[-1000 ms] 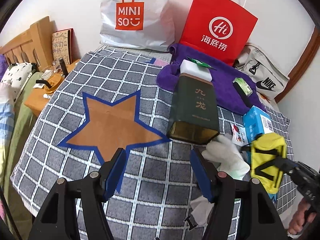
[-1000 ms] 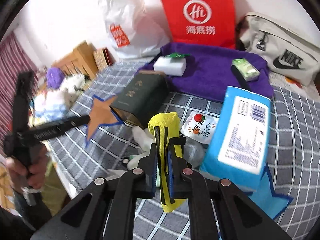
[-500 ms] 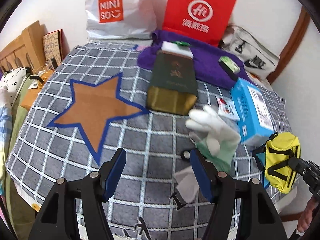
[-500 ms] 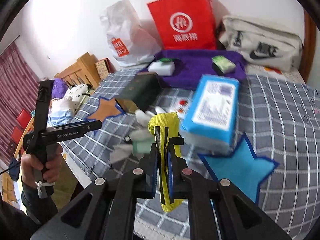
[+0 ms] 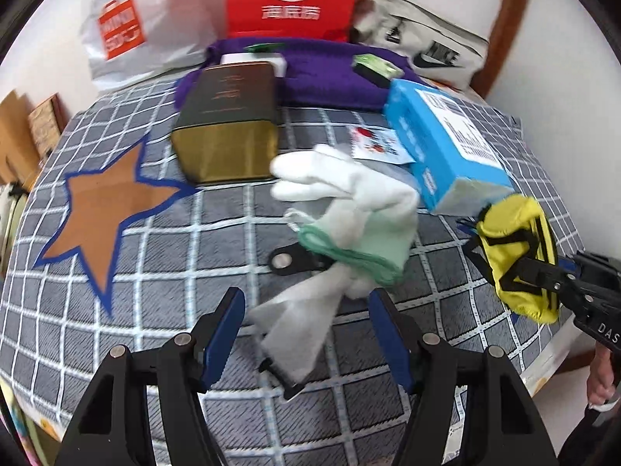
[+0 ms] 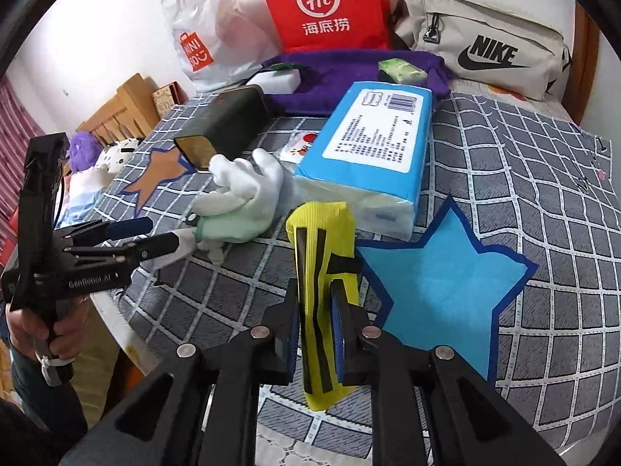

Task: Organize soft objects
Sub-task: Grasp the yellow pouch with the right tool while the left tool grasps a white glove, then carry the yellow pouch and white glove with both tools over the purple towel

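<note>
The red bag (image 6: pixel 324 6) says "Hi". The tan bag (image 6: pixel 485 44) says "NIKE". Your right tongs (image 6: pixel 315 324) grip the yellow pouch (image 6: pixel 322 272) but have just loosened a bit. Your left tongs (image 5: pixel 306 334) gape wide, now closer to the white glove (image 5: pixel 349 209) at 12 o'clock.

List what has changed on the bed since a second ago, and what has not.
The left tool has come down over the white glove, jaws wide, gripping nothing. The right tool has carried the yellow pouch toward the blue star patch; its jaws have just been opening slightly, pouch between them. The dark tin and blue tissue pack lie as before.
</note>
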Demonstrator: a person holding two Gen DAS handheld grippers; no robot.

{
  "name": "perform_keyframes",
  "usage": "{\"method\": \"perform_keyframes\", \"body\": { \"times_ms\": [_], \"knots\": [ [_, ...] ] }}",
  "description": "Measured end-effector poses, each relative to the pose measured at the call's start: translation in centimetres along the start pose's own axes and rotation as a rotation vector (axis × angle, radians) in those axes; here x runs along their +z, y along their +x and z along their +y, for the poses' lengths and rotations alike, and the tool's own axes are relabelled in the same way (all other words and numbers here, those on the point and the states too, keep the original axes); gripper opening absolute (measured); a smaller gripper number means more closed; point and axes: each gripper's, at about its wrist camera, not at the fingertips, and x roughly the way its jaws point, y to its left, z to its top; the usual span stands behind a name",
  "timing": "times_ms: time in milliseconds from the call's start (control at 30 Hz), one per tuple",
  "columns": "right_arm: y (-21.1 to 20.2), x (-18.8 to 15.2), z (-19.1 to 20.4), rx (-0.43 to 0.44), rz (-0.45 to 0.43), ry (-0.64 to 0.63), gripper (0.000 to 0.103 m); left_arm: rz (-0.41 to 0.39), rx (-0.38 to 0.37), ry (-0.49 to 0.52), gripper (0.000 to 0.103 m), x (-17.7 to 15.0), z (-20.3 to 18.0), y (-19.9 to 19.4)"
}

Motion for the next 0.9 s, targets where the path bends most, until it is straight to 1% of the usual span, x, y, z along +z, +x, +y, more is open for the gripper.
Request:
{"method": "perform_keyframes", "body": {
  "times_ms": [67,133,200,267,300,367,533,633,900],
  "knots": [
    [0.3,-0.1,-0.3,-0.02,0.006,0.007,0.016,0.0,0.021,0.034,0.064,0.1,-0.7,0.6],
    [0.6,-0.3,-0.9,-0.01,0.012,0.022,0.016,0.014,0.042,0.06,0.064,0.2,-1.2,1.2],
    [0.6,-0.5,-1.3,-0.002,0.005,0.03,0.014,0.027,0.042,0.073,0.056,0.1,-1.4,1.7],
    [0.4,-0.6,-1.5,-0.004,-0.002,0.034,0.012,0.034,0.007,0.073,0.036,0.0,-1.5,1.7],
    [0.4,-0.7,-1.6,-0.003,-0.005,0.039,0.011,0.036,-0.009,0.075,0.023,0.0,-1.5,1.6],
    [0.3,-0.8,-1.8,0.002,-0.007,0.047,0.011,0.039,-0.011,0.085,0.009,-0.1,-1.6,1.4],
    [-0.3,-1.1,-1.7,0.02,-0.017,0.062,0.01,0.007,-0.033,0.058,0.007,-0.2,-0.5,-0.7],
    [-0.8,-1.1,-1.5,0.03,-0.027,0.058,0.009,-0.019,-0.012,0.034,0.007,0.2,0.2,-1.8],
    [-2.8,-0.3,-0.6,0.06,-0.075,0.04,0.006,-0.083,-0.009,-0.012,0.007,1.3,1.4,-4.3]
  ]
}}
